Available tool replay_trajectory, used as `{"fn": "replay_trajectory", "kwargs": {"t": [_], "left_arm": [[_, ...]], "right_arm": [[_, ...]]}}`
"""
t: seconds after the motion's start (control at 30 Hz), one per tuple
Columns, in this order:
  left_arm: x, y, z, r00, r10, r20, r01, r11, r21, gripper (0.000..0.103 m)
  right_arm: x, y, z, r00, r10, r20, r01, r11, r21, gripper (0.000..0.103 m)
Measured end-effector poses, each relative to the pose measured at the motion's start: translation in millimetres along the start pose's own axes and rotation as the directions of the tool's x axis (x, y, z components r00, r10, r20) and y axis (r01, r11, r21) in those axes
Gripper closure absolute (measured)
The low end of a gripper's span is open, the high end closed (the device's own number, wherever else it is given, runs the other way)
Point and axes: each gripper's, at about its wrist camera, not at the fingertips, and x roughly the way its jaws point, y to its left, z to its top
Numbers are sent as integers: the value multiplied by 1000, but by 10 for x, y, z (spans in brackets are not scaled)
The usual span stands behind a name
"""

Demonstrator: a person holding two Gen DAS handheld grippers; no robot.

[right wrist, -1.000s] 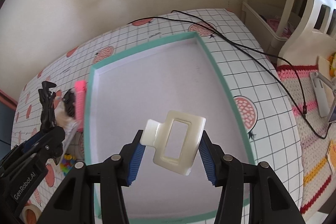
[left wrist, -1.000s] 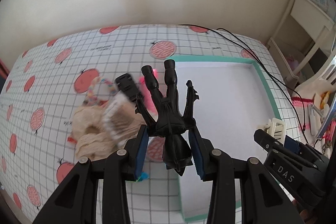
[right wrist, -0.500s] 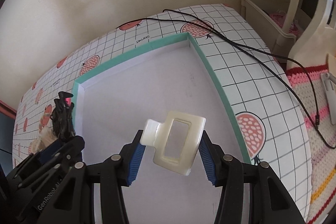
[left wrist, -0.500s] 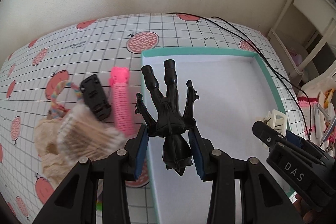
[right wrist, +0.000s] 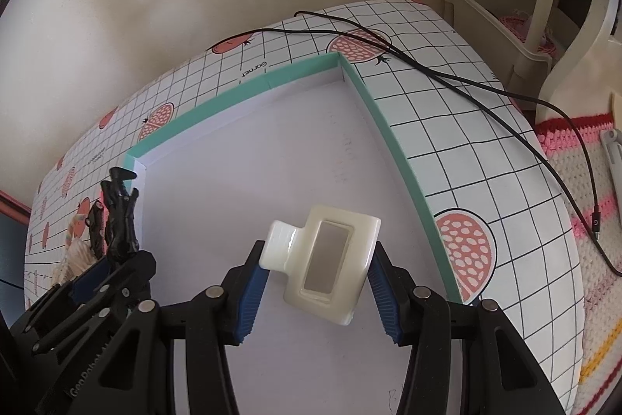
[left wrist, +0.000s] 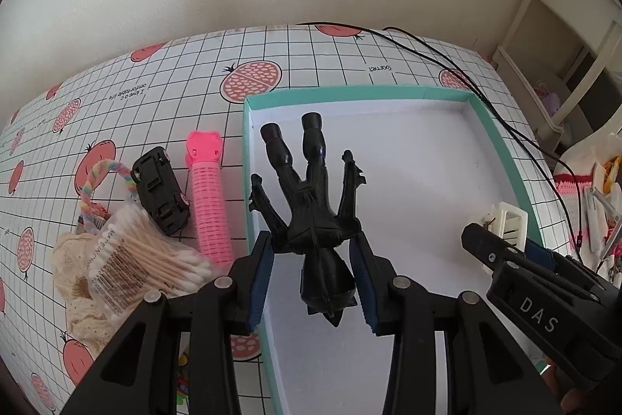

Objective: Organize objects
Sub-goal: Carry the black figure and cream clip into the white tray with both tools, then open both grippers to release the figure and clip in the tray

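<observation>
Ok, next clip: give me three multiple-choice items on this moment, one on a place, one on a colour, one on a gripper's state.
1. Where does the pink hair roller lie?
A. in the box
B. on the tablecloth beside the box
C. in a gripper

2. What colour is the box rim?
A. teal
B. red
C. black

3. What is the left gripper doing?
A. open, holding nothing
B. shut on a hair clip
C. shut on the black figure

Key: 1 B, it rests just outside the box's left wall; 2 A, the edge shows teal; 3 C, the pads clamp its torso.
</observation>
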Motion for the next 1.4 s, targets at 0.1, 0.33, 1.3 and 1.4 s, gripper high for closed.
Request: {"fn": "replay_trajectory", "kwargs": {"t": [0.1,0.33,1.3,1.4], "left_arm": [[-31,15,21,1000,-11,5,11,1000,-13,56],[-192,35,96,998,-41,39,42,999,-29,54],[-365,244,166,994,13,108,-2,994,-107,13],[-353,296,174,993,23,114,-9,992,-129,8]], "right_arm": [[-14,10,8,1000,4,-1,-4,1000,-1,49],[-133,40,59,1000,6,17,-6,1000,-10,49],[-200,56,78,999,-9,41,9,1000,-19,32],[-193,53,73,999,-9,43,10,1000,-15,25]]}}
